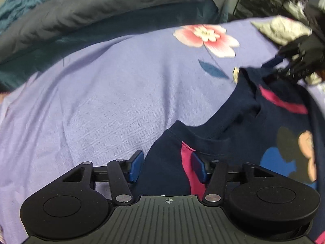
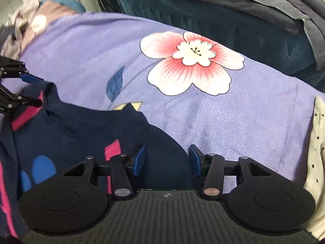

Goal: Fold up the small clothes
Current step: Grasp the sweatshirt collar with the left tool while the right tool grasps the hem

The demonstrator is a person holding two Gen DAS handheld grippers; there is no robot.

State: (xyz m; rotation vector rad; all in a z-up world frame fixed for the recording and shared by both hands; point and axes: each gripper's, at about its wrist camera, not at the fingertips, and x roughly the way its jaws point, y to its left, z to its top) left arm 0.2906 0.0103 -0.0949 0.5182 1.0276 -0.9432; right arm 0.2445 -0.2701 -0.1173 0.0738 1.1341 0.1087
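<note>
A small navy garment [image 1: 239, 126] with pink stripes and blue and orange shapes lies on a lilac flowered bedsheet [image 1: 101, 105]. My left gripper [image 1: 167, 165] is open, its blue pads astride the garment's near corner. The right gripper shows at the far right of the left wrist view [image 1: 284, 61], over the garment's far corner. In the right wrist view my right gripper [image 2: 167, 160] is open with the navy garment [image 2: 81, 130] between its pads. The left gripper [image 2: 32, 89] shows at the left edge there, open at the garment's other corner.
A dark grey and teal quilt [image 1: 91, 18] runs along the back of the bed. A cream dotted garment [image 2: 316, 146] lies at the right edge. More crumpled clothes [image 2: 24, 24] lie at the far left. A large pink flower print [image 2: 193, 61] is on the sheet.
</note>
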